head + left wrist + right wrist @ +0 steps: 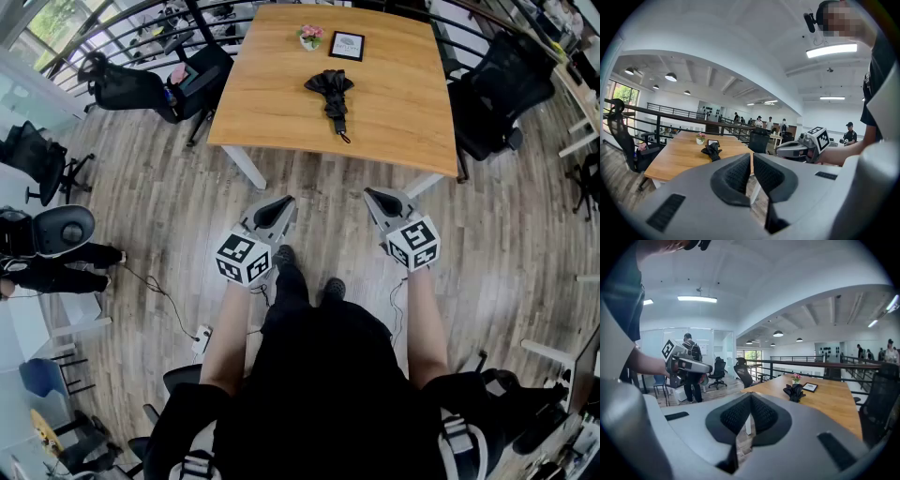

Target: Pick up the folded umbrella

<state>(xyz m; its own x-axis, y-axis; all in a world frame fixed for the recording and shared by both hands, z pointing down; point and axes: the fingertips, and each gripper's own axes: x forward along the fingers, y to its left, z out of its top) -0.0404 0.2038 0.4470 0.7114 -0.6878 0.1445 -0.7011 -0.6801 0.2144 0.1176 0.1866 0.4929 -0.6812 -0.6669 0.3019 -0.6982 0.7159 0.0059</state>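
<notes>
My left gripper (pixel 281 202) and right gripper (pixel 372 194) both have their jaws pressed together with nothing between them. They are held level in front of me, over the floor and well short of the worktop (pixel 272 103). The umbrella (pixel 333 92) lies on it at my 12 o'clock, near the middle. Its bunched black fabric points to 12 and its slim end, with a small loop, points to 6. A flower pot (pixel 310 37) and a small frame (pixel 347 46) stand beyond it. I judge it light, with loose, slippery cloth over a stiff core. I'd open wide and clamp across the firm slim part just below the bunched fabric.
</notes>
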